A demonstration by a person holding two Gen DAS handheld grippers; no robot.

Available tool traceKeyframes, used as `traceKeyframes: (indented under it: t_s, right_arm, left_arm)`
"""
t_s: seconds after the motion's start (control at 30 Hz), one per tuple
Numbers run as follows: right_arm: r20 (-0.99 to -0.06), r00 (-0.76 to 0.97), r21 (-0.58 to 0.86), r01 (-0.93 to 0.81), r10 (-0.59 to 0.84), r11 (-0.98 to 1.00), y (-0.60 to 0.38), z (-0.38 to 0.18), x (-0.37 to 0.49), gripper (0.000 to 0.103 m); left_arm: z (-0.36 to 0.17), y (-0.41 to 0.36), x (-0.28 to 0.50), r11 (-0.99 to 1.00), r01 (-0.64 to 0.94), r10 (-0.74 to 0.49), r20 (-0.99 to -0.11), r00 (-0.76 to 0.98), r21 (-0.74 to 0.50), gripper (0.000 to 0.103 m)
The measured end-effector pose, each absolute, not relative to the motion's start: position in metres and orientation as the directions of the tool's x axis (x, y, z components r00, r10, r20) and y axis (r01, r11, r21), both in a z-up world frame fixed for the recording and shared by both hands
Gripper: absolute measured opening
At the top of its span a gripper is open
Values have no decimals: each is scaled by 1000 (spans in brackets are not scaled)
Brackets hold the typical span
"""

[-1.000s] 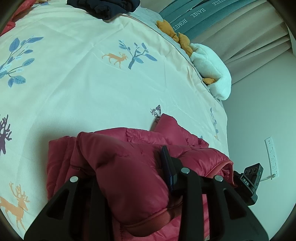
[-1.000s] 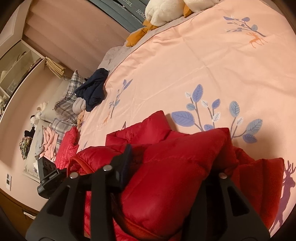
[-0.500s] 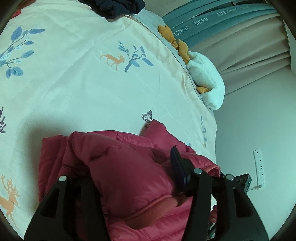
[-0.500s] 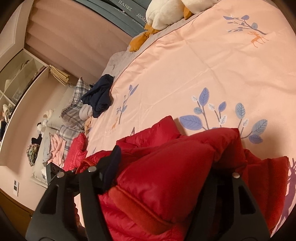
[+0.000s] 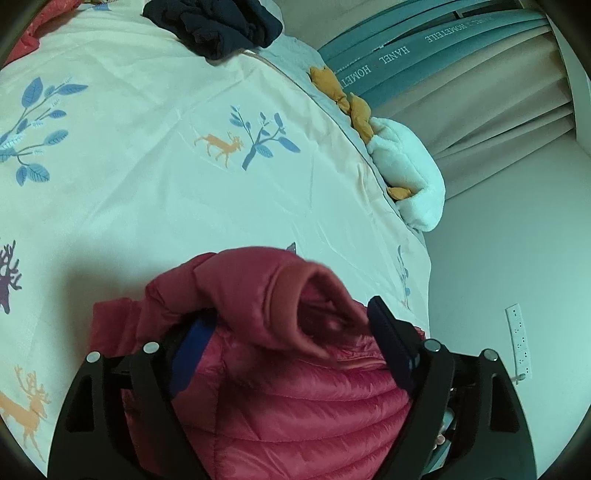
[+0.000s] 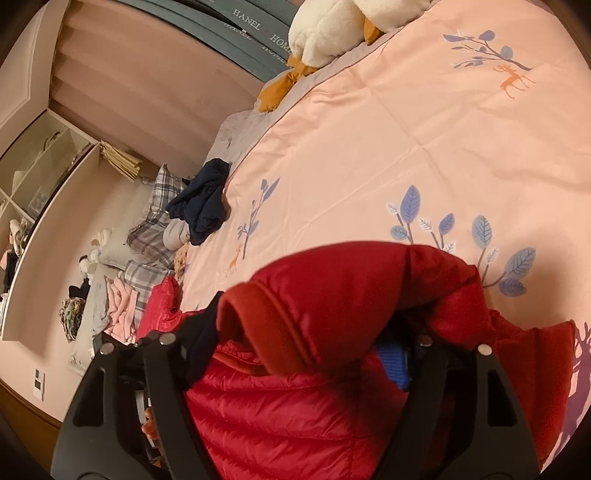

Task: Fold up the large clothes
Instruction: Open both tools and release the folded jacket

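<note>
A red quilted puffer jacket point(image 5: 295, 406) lies bunched on the deer-print duvet point(image 5: 147, 184) near the bed's edge. In the left wrist view its rolled cuff point(image 5: 314, 306) rests between the fingers of my left gripper point(image 5: 291, 339), whose jaws are opening; the blue pads stand off the fabric. In the right wrist view the same jacket point(image 6: 295, 413) fills the bottom. A folded sleeve with a ribbed cuff point(image 6: 258, 325) drapes between the fingers of my right gripper point(image 6: 301, 347). Its jaws are opening too, loose around the cloth.
A dark navy garment point(image 5: 214, 26) point(image 6: 203, 206) lies far up the bed. A white and orange plush toy point(image 5: 406, 173) point(image 6: 332, 29) sits at the bed's edge. Plaid pillows point(image 6: 155, 221) and pink clothes point(image 6: 118, 302) lie at the head end. A wall socket strip point(image 5: 519, 339) is beside the bed.
Both grippers' jaws have spread wide. The jacket fold that they pinched is let go, and its cuff now slumps loose between the fingers.
</note>
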State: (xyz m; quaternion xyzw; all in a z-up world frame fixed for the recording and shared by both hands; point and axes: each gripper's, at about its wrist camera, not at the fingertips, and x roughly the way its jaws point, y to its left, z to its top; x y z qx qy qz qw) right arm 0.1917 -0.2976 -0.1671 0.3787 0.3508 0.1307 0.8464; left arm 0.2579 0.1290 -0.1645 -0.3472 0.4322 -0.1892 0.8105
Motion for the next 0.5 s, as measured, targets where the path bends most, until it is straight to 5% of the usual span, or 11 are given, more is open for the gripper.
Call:
traceKeyframes:
  t_s: [0.17,0.5]
  right_arm:
    - [-454,751,766,52,480,641,-307,-165,190,81]
    - [-582,734,551,41,349,833,-284,-151,177,85]
  left_arm:
    - [-163,133,259,707,3,-584,-582,565,-707,86]
    - [-152,141,250,791,7,-491,-628,603,-612,93]
